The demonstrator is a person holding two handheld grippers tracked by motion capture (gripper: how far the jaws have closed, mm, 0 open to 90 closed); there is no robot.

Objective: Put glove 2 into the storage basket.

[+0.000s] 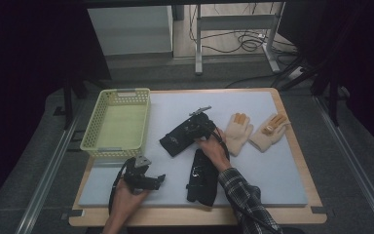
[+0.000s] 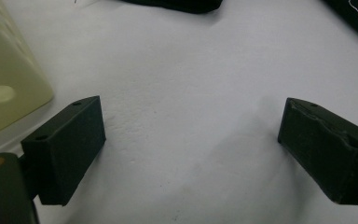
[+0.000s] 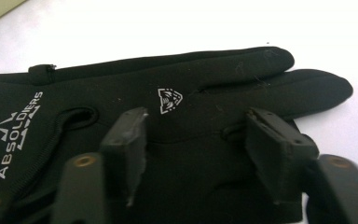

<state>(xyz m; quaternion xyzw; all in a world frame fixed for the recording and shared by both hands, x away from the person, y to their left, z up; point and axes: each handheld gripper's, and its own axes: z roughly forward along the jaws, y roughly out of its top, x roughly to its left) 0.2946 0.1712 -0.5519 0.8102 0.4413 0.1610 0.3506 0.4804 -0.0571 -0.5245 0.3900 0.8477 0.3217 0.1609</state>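
Observation:
A black glove (image 1: 175,139) with white lettering lies flat on the white mat, its fingers toward the basket. My right gripper (image 1: 190,130) hovers just over it. In the right gripper view the jaws (image 3: 198,116) stand open above the black glove (image 3: 205,79), near the base of its fingers, and the pads are not pressing on it. A second black glove (image 1: 202,178) lies near the front edge, below the person's right hand. My left gripper (image 1: 159,180) rests at the front left, open. Its jaws (image 2: 191,112) are wide apart over bare mat with nothing between them.
A yellow-green mesh basket (image 1: 90,131) stands at the left of the mat, and its corner (image 2: 9,88) shows in the left gripper view. Two beige gloves (image 1: 237,131) (image 1: 270,130) lie at the right. The white mat (image 1: 272,180) sits on a wooden tabletop.

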